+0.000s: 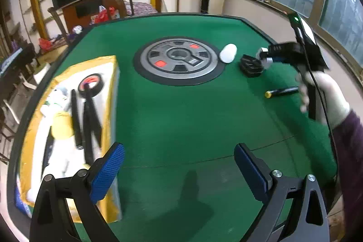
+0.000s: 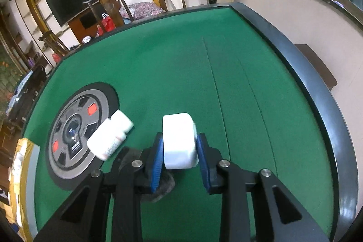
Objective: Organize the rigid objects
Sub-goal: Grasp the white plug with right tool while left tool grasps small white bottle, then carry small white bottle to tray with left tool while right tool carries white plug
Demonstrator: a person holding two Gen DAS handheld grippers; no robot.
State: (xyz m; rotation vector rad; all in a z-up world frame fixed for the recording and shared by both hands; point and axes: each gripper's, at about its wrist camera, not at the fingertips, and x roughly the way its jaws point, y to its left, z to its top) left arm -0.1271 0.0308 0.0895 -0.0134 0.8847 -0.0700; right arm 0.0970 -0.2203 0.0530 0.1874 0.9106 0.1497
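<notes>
In the right wrist view my right gripper (image 2: 180, 142) is shut on a white rounded block (image 2: 179, 140), its blue pads pressing both sides. A white bottle (image 2: 109, 137) lies on its side just left of it, at the edge of the round centre panel (image 2: 74, 135). The left wrist view shows the same right gripper (image 1: 266, 56) with the block (image 1: 263, 50), beside the bottle (image 1: 228, 53) and above a black object (image 1: 250, 66). My left gripper (image 1: 181, 171) stands open over bare green felt, with nothing between its fingers.
A yellow-rimmed box (image 1: 112, 83) at the left holds a tape roll, black pens and several other items. A black marker with a yellow cap (image 1: 281, 91) lies near a gloved hand (image 1: 326, 96). The table's raised black rim (image 2: 306, 74) runs along the right.
</notes>
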